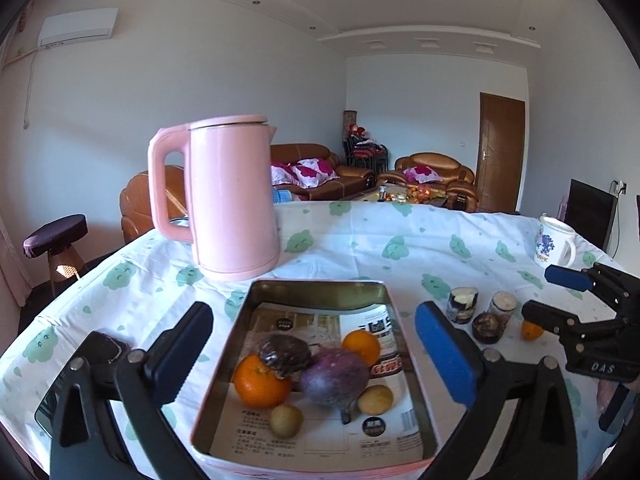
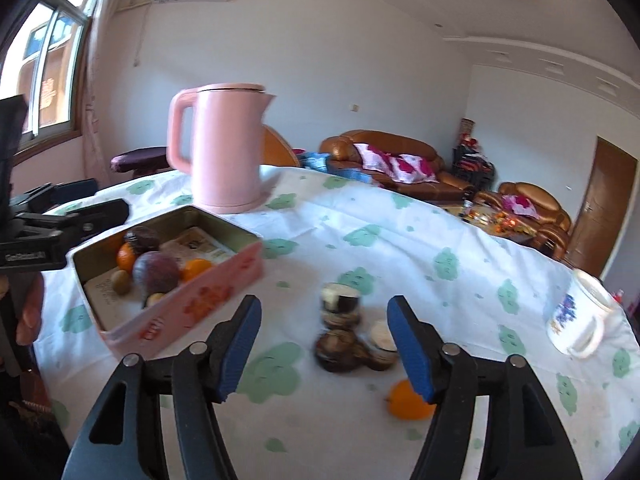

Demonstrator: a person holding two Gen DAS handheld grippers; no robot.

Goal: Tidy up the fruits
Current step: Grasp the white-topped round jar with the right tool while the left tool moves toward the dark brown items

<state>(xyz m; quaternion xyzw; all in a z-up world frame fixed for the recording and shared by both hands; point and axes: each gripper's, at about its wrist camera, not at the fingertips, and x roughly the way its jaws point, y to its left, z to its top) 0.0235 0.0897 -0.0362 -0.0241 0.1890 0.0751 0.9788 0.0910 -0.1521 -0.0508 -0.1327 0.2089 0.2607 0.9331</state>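
Note:
A pink tin holds two oranges, a purple fruit, a dark wrinkled fruit and two small yellow-green fruits. My left gripper is open and empty, its fingers on either side of the tin. On the cloth to the right stand three dark round pieces and a loose orange. My right gripper is open and empty above those pieces; it also shows in the left wrist view.
A pink kettle stands behind the tin. A white mug sits at the right of the table. A phone lies at the front left.

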